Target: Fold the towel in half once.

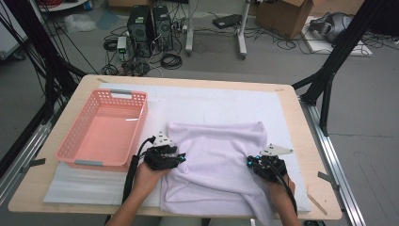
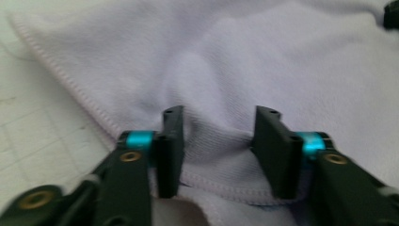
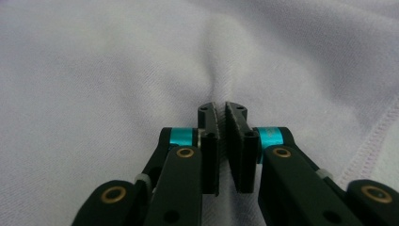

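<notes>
A pale wooden worktop (image 1: 301,136) carries a white foam mat (image 1: 211,101), with a pink basket (image 1: 104,129) at frame left and a lilac towel (image 1: 214,165) at centre.

A: What do the tools look like beside the pink basket (image 1: 102,129)?

B: The left gripper (image 1: 180,157), nearest that basket, is a black body with a grey three-cornered plate on top and a black cable trailing along the forearm. The right gripper (image 1: 249,161), farther from the basket, has the same build, plate and cable.

A: And close up?

B: On the left gripper (image 2: 219,150), flat black rectangular jaws with small screw holes sit on turquoise collars, and the black link arms carry brass-coloured rivets. The right gripper (image 3: 222,146) has ribbed pad faces, the same turquoise collars and brass-coloured rivets.

A: Sleeves?

B: None show; the forearms are uncovered.
</notes>
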`<act>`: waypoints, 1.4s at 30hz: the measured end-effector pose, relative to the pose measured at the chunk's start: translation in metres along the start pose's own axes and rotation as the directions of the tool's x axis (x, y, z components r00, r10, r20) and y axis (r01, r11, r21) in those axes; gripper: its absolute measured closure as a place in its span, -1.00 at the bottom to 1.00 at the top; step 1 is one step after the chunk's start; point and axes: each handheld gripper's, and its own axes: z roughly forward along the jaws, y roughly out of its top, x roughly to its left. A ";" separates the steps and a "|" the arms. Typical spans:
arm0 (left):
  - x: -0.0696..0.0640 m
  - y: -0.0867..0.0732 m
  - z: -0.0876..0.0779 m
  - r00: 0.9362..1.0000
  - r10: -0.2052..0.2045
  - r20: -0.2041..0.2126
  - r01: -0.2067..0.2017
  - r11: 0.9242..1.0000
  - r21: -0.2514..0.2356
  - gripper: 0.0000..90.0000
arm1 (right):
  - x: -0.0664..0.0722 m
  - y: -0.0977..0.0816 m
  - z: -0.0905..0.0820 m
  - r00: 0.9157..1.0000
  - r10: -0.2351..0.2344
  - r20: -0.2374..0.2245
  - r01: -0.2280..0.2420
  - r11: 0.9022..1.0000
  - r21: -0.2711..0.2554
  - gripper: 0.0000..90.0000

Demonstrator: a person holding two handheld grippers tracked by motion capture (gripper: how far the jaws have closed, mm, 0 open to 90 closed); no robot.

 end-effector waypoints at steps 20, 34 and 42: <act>-0.002 -0.005 -0.040 0.995 -0.048 0.090 0.055 0.996 -0.076 0.34 | 0.001 -0.010 -0.037 0.996 0.044 -0.082 -0.047 0.998 -0.030 0.56; 0.039 0.032 -0.010 0.988 -0.142 -0.057 0.133 0.981 -0.142 0.14 | -0.059 0.011 0.012 0.968 0.239 0.081 -0.236 0.971 -0.047 0.46; 0.048 0.034 0.001 0.984 -0.147 -0.103 0.133 0.982 -0.133 0.14 | -0.053 0.012 0.007 0.983 0.136 0.120 -0.135 0.991 -0.015 0.97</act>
